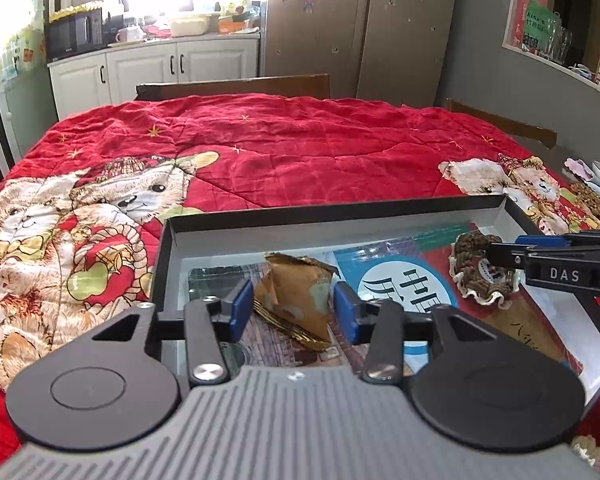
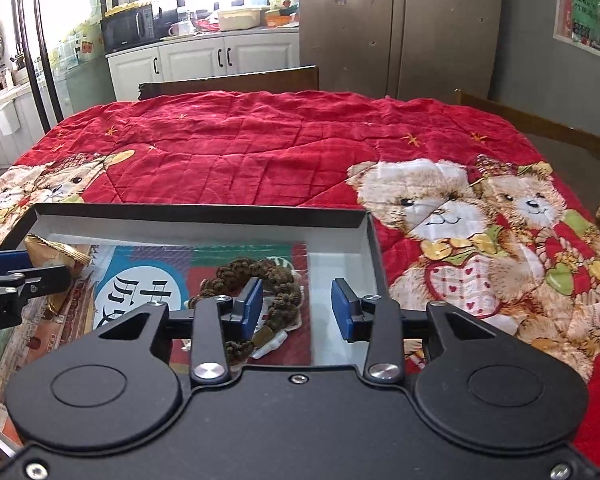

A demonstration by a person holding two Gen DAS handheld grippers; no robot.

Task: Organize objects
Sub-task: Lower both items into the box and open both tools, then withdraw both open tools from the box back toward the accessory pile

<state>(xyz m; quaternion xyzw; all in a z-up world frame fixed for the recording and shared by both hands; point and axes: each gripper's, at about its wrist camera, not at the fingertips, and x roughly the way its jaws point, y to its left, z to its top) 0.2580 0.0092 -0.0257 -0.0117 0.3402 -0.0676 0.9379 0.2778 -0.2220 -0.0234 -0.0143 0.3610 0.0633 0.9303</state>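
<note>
Hovering in the box, your left gripper brackets the gold packet, jaws apart; right gripper, open, has the bracelet at its left finger.

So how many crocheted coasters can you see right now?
3. One brown crocheted coaster lies in the box by the right tongs; a brown one and a pink one sit outside on the quilt's right edge. Others may be hidden.

Red quilt with teddy-bear print; orange-gold packet; brown crochet coaster; blue gripper pads.
</note>
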